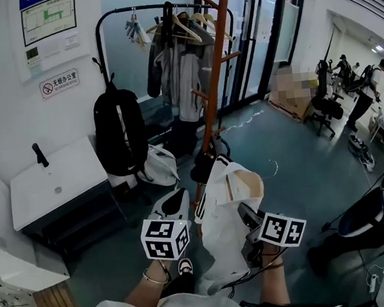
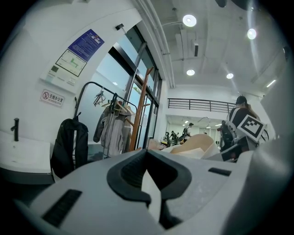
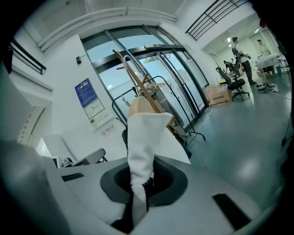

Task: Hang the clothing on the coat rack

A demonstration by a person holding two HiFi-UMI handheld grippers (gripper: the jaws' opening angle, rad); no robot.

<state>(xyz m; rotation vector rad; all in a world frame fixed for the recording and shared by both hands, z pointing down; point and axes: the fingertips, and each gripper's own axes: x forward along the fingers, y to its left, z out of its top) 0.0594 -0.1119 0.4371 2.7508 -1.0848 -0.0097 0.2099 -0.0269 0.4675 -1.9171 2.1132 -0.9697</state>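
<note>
A white garment (image 1: 224,210) with a tan lining and black stripes hangs between my two grippers, low in the head view. My left gripper (image 1: 183,201) is shut on its left edge; a strip of white cloth shows between its pads (image 2: 150,183). On the garment's right side my right gripper (image 1: 243,212) is shut, and the cloth (image 3: 142,137) rises out of its jaws (image 3: 140,186). The orange wooden coat rack (image 1: 212,66) stands just beyond the garment, and both gripper views show its pole (image 2: 139,110) (image 3: 138,82) ahead. Its base is hidden behind the garment.
A black clothes rail (image 1: 165,10) with jackets and hangers stands behind the coat rack. A black backpack (image 1: 119,129) hangs at its left, above a white bag (image 1: 156,166) on the floor. A white cabinet (image 1: 56,179) is at left. Office chairs (image 1: 326,106) and people stand far right.
</note>
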